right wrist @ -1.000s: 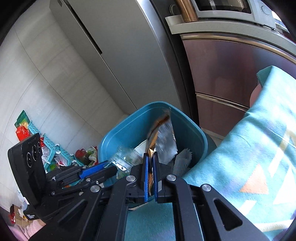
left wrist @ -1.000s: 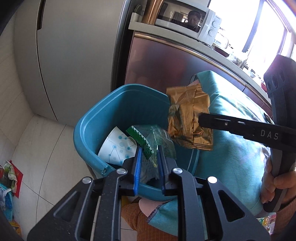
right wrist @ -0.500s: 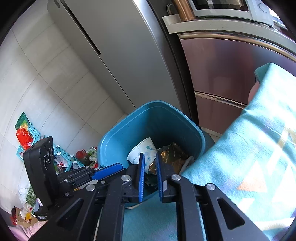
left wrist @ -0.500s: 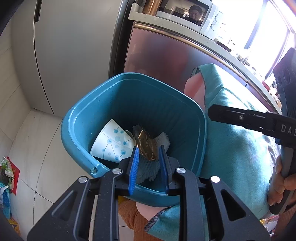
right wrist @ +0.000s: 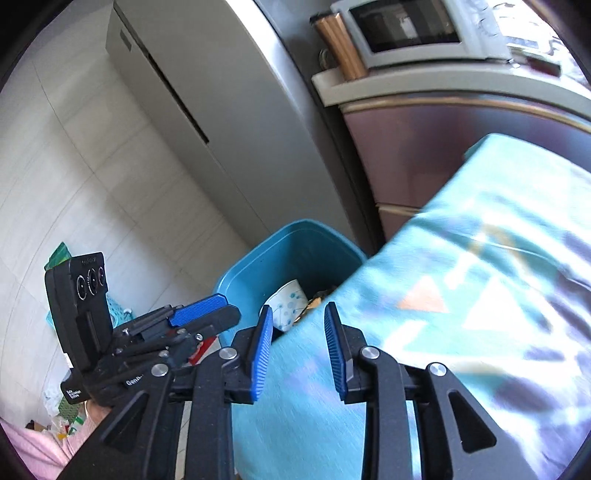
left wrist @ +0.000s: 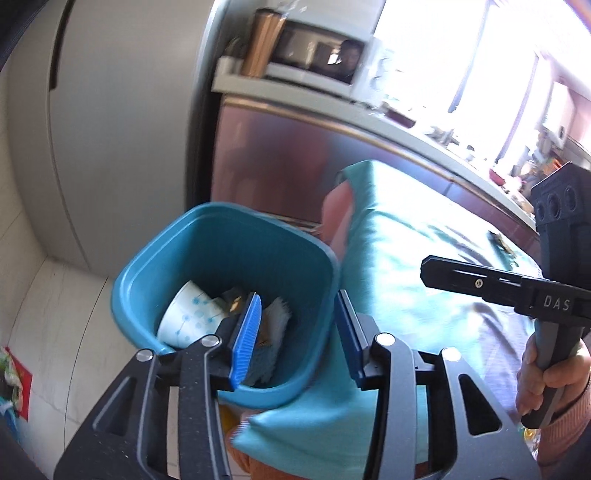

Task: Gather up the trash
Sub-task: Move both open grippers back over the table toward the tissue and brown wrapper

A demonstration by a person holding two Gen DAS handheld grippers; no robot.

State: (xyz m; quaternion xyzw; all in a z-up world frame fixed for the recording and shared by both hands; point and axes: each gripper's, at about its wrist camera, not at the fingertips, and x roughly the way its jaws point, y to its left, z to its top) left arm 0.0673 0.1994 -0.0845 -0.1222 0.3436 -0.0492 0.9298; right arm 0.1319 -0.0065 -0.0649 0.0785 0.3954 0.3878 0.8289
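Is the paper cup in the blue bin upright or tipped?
Tipped: the paper cup lies on its side in the blue bin, leaning against the wall.

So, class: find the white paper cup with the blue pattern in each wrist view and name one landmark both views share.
Left wrist view: the paper cup lies tipped in the blue bin's lower left, just left of the near blue pad.
Right wrist view: the paper cup shows at centre, inside the blue bin, beside the teal cloth's edge.
Shared landmark: the microwave on the counter.
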